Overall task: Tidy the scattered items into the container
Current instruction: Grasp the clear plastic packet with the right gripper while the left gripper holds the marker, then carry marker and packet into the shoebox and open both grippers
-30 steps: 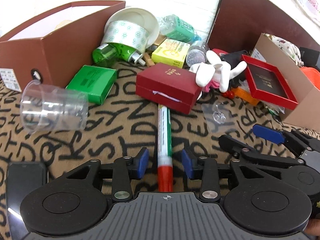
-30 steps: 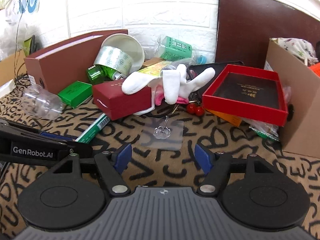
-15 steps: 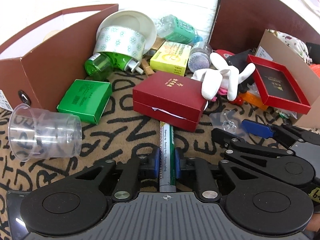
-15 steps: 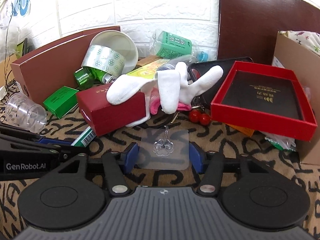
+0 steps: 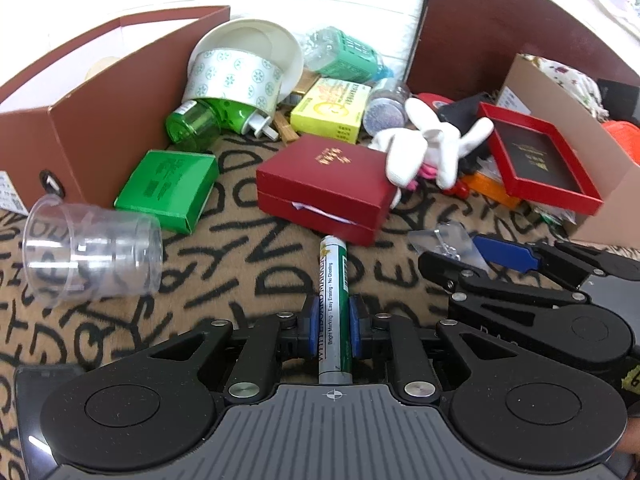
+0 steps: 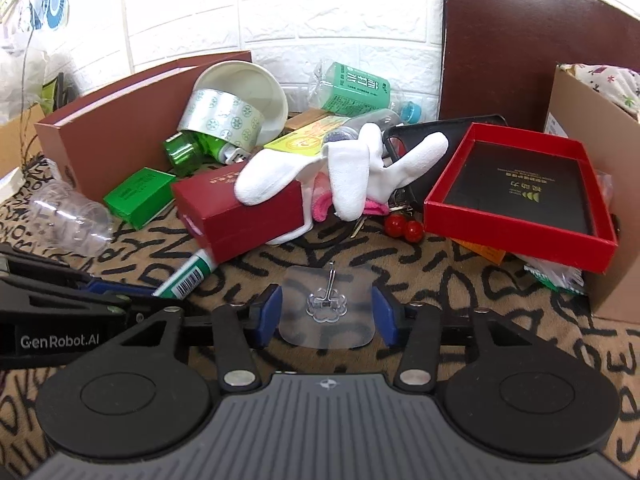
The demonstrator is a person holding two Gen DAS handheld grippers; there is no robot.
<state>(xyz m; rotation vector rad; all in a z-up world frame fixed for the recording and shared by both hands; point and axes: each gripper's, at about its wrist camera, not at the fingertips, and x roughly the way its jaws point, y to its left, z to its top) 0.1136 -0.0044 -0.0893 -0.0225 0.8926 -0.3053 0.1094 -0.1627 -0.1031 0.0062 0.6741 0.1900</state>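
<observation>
My left gripper point(image 5: 333, 330) is shut on a green and white whiteboard marker point(image 5: 334, 304) that lies on the letter-print cloth, its far end touching a dark red gift box point(image 5: 326, 188). My right gripper point(image 6: 327, 316) has its blue pads on both sides of a clear adhesive hook point(image 6: 326, 306) lying flat on the cloth; the pads touch or nearly touch its edges. The marker also shows in the right wrist view point(image 6: 186, 276). A brown open box point(image 5: 80, 120) stands at the back left.
A clear plastic cup point(image 5: 92, 250) lies left. A green box point(image 5: 168, 188), green bottle point(image 5: 200, 122), tape roll in a bowl point(image 5: 240, 76), yellow box point(image 5: 330, 110), white socks point(image 6: 352, 168), red tray point(image 6: 524, 196) and cardboard box point(image 6: 592, 184) crowd the back.
My left gripper moved forward over the marker and closed on it. My right gripper advanced to the clear hook and narrowed around it.
</observation>
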